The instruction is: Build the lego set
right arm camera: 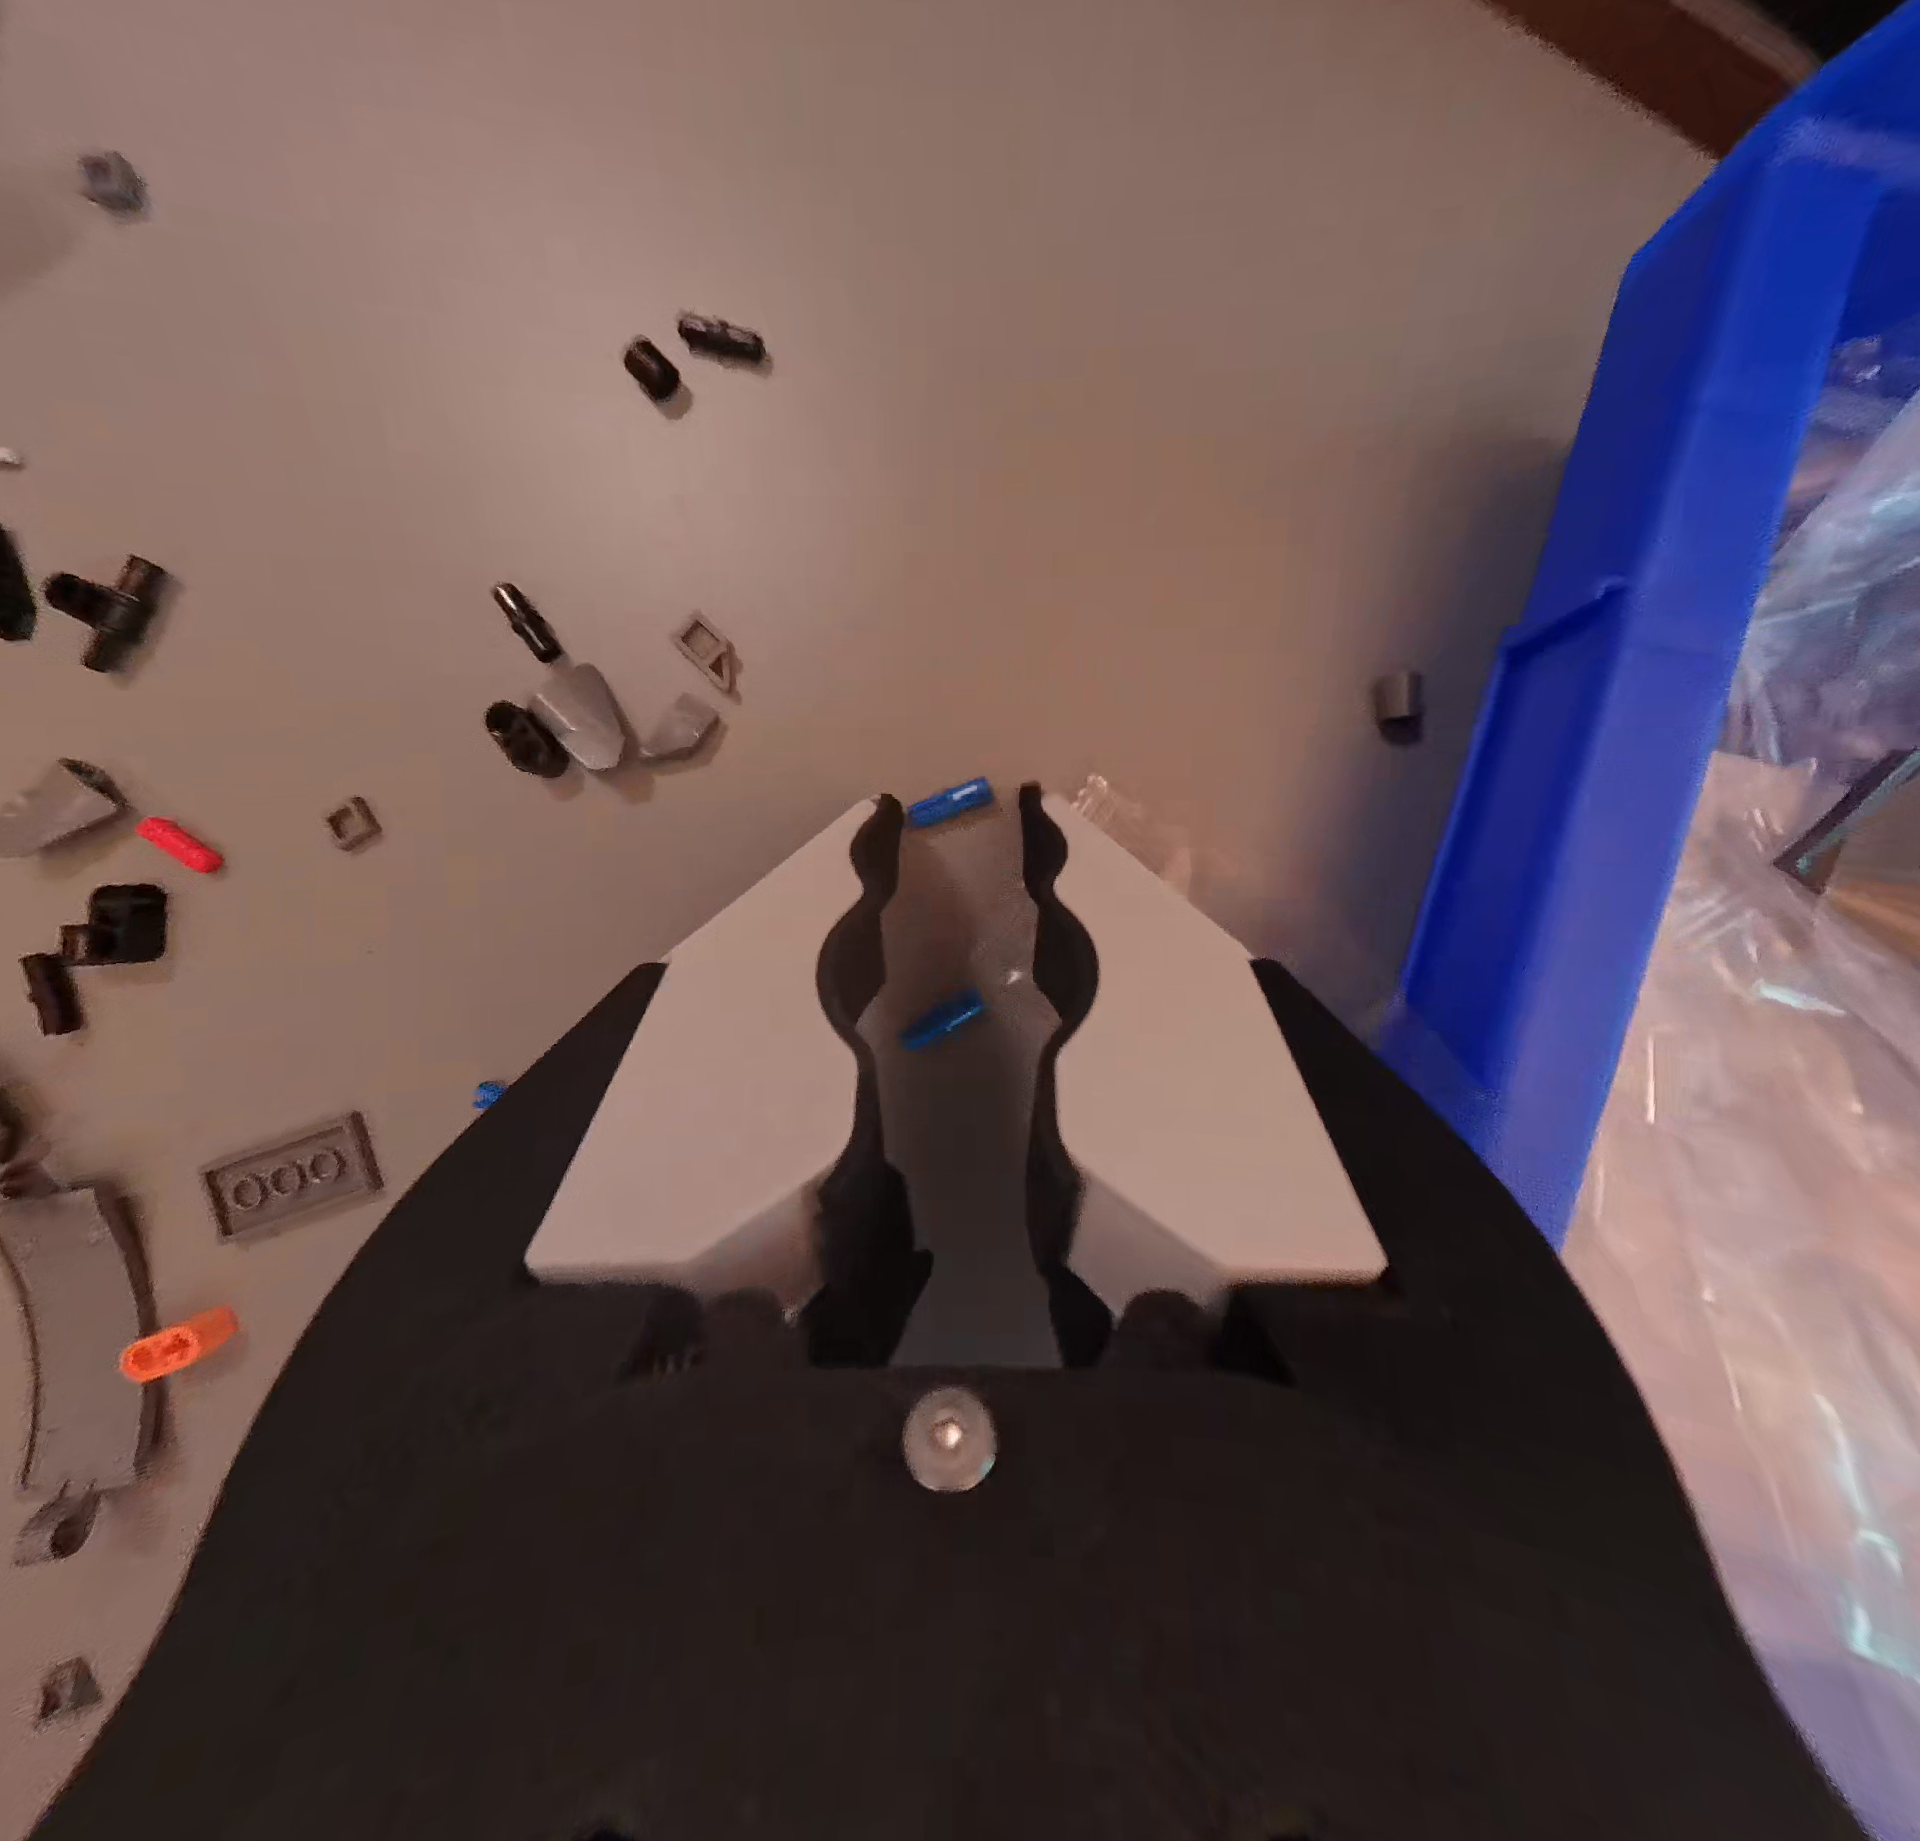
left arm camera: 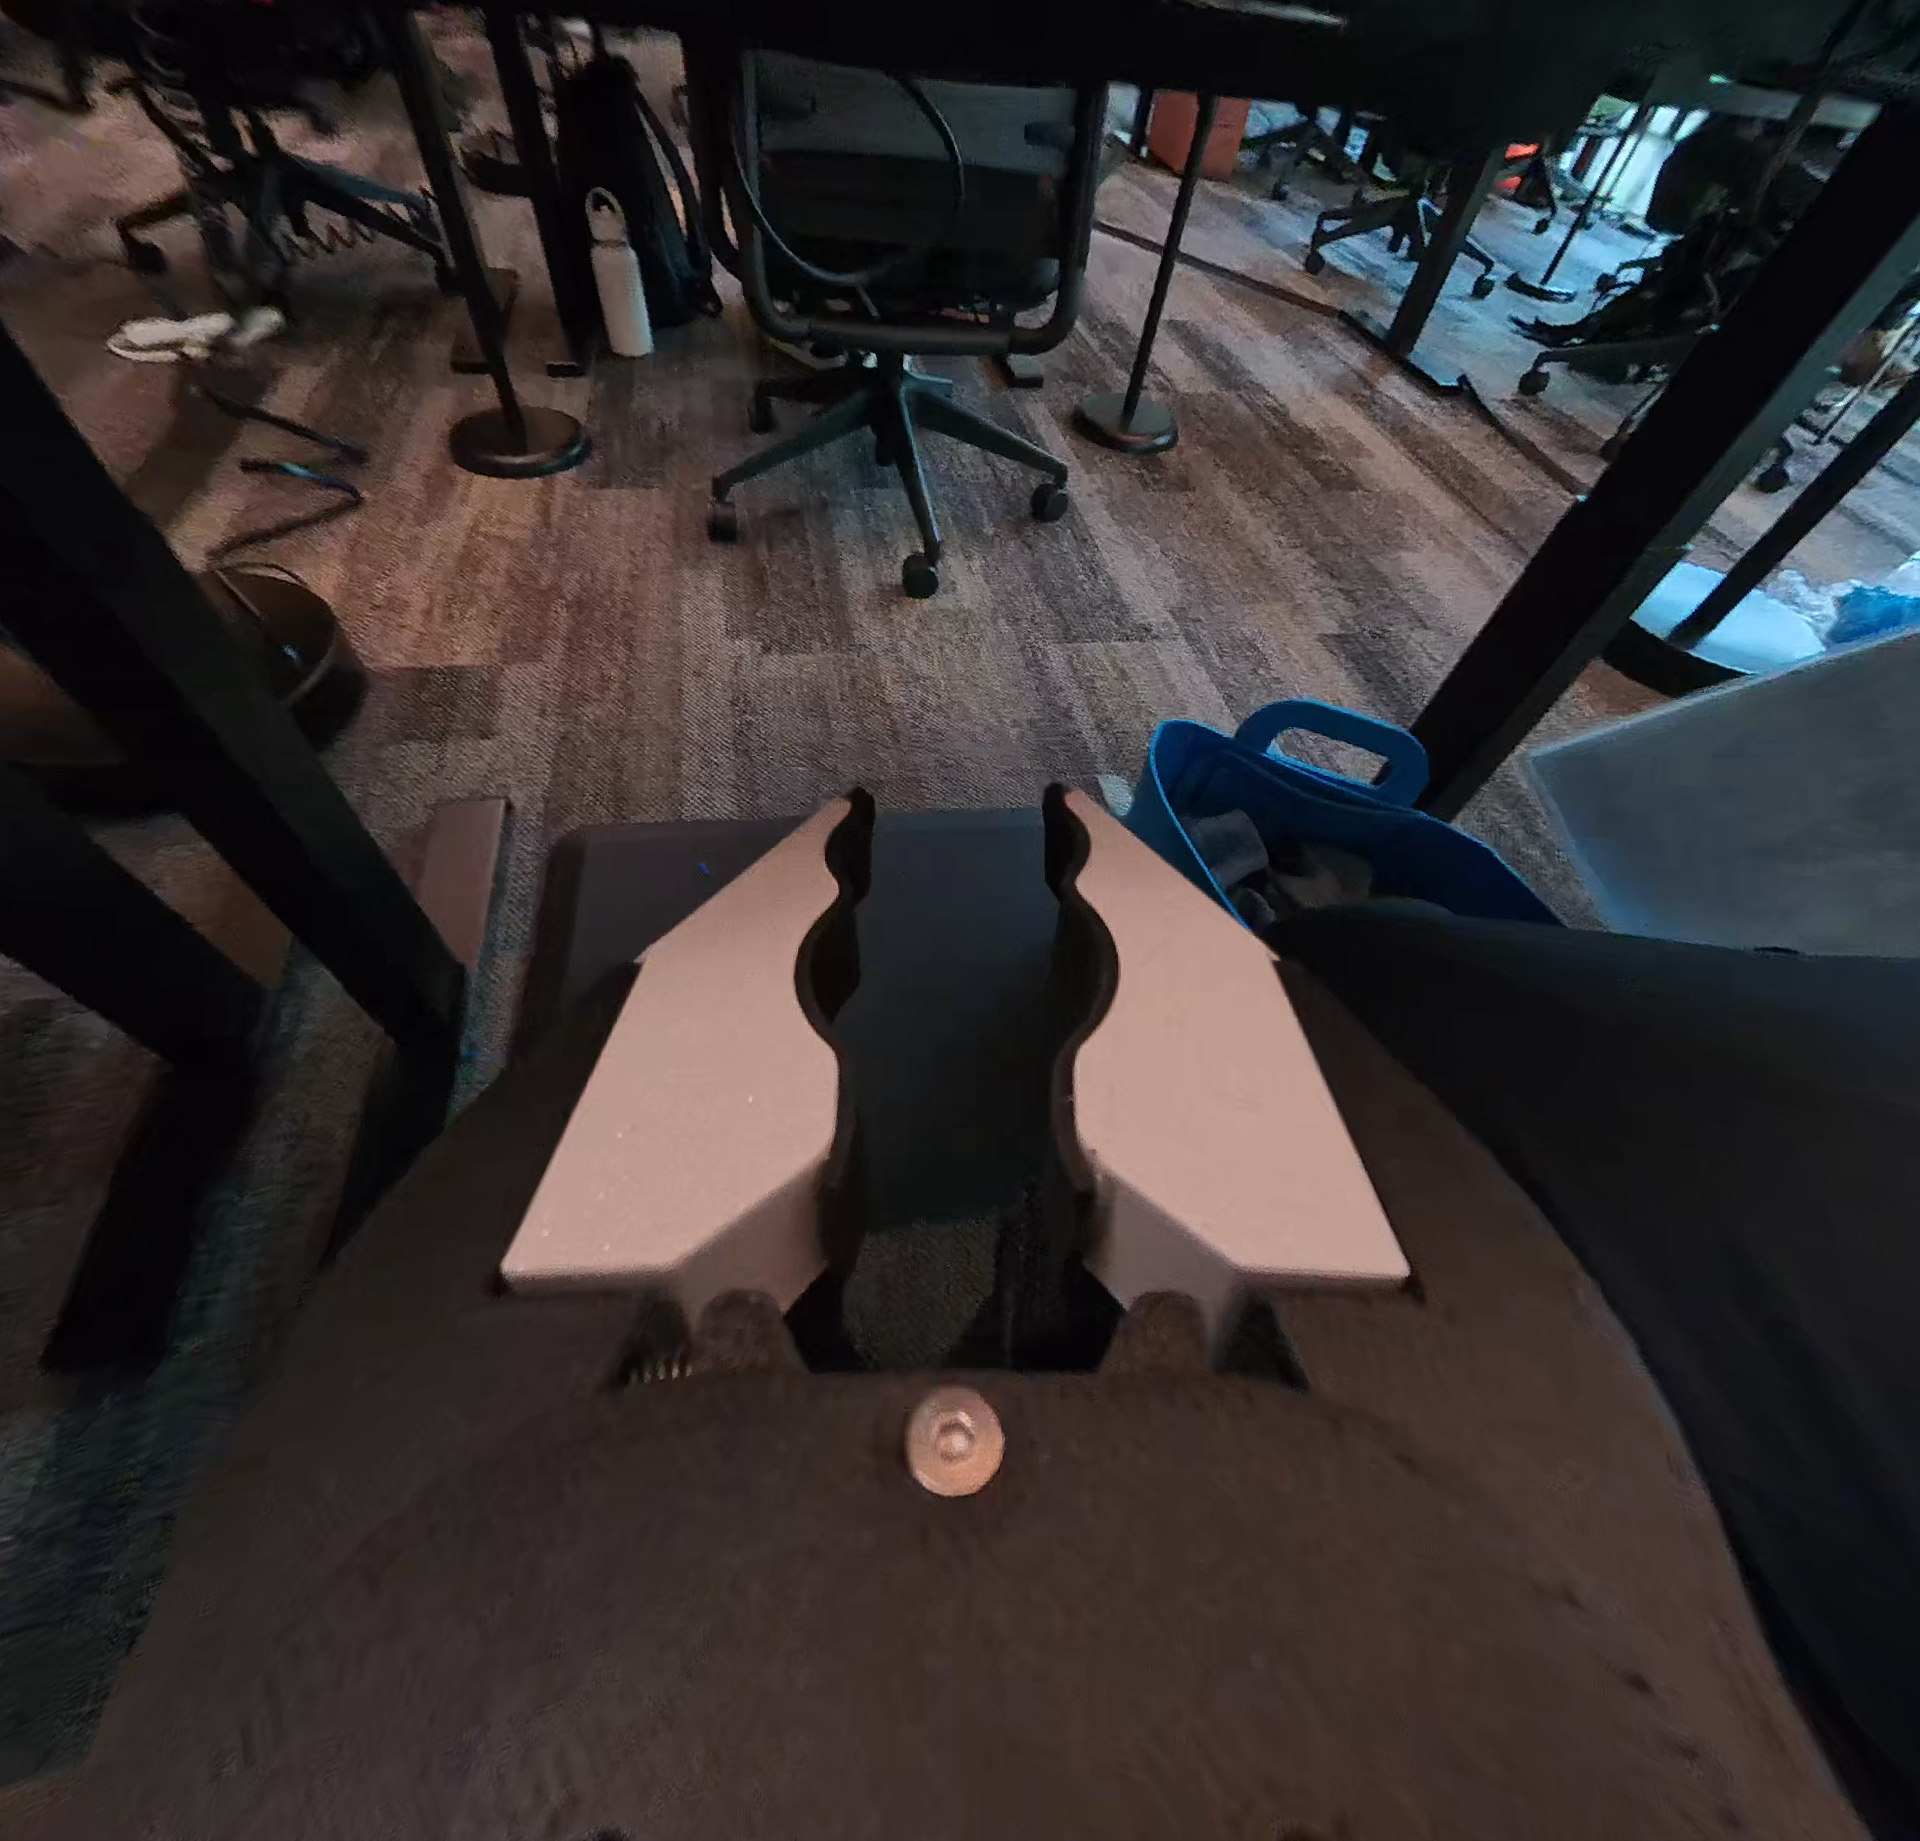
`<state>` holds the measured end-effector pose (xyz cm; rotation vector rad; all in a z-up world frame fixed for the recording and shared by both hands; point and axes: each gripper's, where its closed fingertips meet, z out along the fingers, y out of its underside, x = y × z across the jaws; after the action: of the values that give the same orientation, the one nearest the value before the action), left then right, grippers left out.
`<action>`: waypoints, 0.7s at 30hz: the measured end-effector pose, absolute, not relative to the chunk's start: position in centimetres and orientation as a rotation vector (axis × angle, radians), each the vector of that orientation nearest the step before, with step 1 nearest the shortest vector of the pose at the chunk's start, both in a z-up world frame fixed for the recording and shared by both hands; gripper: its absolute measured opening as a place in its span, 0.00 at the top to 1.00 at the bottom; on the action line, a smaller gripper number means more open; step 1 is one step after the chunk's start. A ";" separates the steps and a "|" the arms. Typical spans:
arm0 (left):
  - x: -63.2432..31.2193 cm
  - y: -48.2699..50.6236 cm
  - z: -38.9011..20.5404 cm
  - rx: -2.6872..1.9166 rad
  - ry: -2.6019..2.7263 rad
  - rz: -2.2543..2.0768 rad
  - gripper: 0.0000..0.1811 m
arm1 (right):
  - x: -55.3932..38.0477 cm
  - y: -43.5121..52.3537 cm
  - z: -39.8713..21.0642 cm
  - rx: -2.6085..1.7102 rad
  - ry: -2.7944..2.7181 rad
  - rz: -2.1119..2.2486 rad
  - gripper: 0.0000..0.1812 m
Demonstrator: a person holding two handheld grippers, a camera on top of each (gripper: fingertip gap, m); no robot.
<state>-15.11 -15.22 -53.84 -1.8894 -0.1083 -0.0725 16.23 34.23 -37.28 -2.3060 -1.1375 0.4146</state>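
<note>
My right gripper (right arm camera: 954, 804) is open and empty, hovering over the pale table (right arm camera: 1039, 337). One small blue pin (right arm camera: 948, 804) lies on the table at its fingertips. A second blue pin (right arm camera: 940, 1019) lies farther back below the open jaws. Loose lego parts are scattered to the left: black connectors (right arm camera: 694, 352), grey wedge pieces (right arm camera: 582, 716), a red pin (right arm camera: 179, 844), a grey three-hole plate (right arm camera: 291, 1173), an orange connector (right arm camera: 177, 1344). My left gripper (left arm camera: 956, 820) is open and empty, held below table height and facing the floor; no lego shows in its view.
A blue plastic bin (right arm camera: 1662, 648) with clear plastic bags stands close on the right of my right gripper. In the left wrist view, black table legs (left arm camera: 1662, 503), an office chair (left arm camera: 904, 337), a blue felt bag (left arm camera: 1330, 815) and a dark box (left arm camera: 935, 960) stand on the carpet. My hands' fingertips stand some 60 cm from each other. The red pin (right arm camera: 179, 844) is closer to my right gripper, around 15 cm from its tips; the left tips are 45 cm off. The orange connector (right arm camera: 177, 1344) sits 15 cm or so from the ends of my right fingers.
</note>
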 end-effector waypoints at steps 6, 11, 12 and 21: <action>-14.5 -14.4 -56.0 -1.909 -0.082 -0.189 0.84 | 16.4 34.2 -37.5 -2.324 -1.121 0.397 0.98; -14.1 -13.6 -51.3 -1.849 0.089 -0.211 0.86 | 16.5 33.5 -37.5 -2.334 -1.150 0.423 0.98; -14.0 -13.6 -50.0 -1.834 0.114 -0.206 0.86 | 16.5 33.3 -37.5 -2.336 -1.156 0.442 0.98; -8.3 -15.7 -38.0 -1.717 0.409 -0.313 0.90 | 14.8 30.2 -34.1 -2.204 -1.304 0.682 0.98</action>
<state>-8.34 -15.65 -37.97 -1.7174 0.4093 -0.3126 14.81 30.22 -34.10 -2.2037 -1.3045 0.6825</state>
